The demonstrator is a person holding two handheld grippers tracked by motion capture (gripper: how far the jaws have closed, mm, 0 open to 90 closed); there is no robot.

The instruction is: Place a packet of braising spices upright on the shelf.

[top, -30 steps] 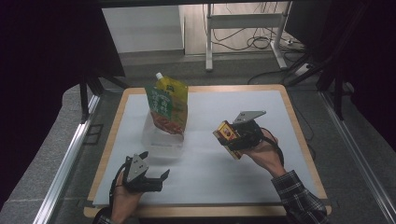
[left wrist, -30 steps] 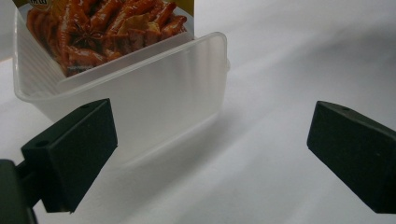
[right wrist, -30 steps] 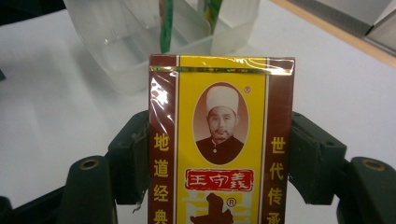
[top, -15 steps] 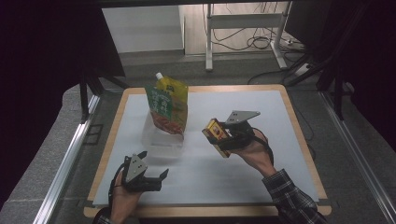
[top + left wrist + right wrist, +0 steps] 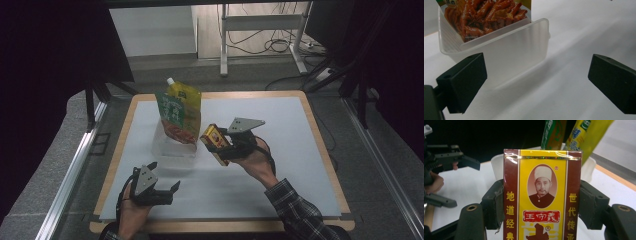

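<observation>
The right gripper (image 5: 223,148) has its 2 black jaws clamped on the long sides of a flat yellow and dark-red printed packet (image 5: 542,195), held above the white table mat (image 5: 280,175) just beside a clear plastic tub (image 5: 172,147). A tall green and yellow spouted pouch (image 5: 179,111) stands upright in that tub. The left gripper (image 5: 162,182) rests low near the mat's front edge, jaws spread wide with nothing between them, facing the tub's near wall

The white table (image 5: 280,150) is evenly lit from above, and its surroundings are dark. Close views are slightly soft; shadows are faint.
</observation>
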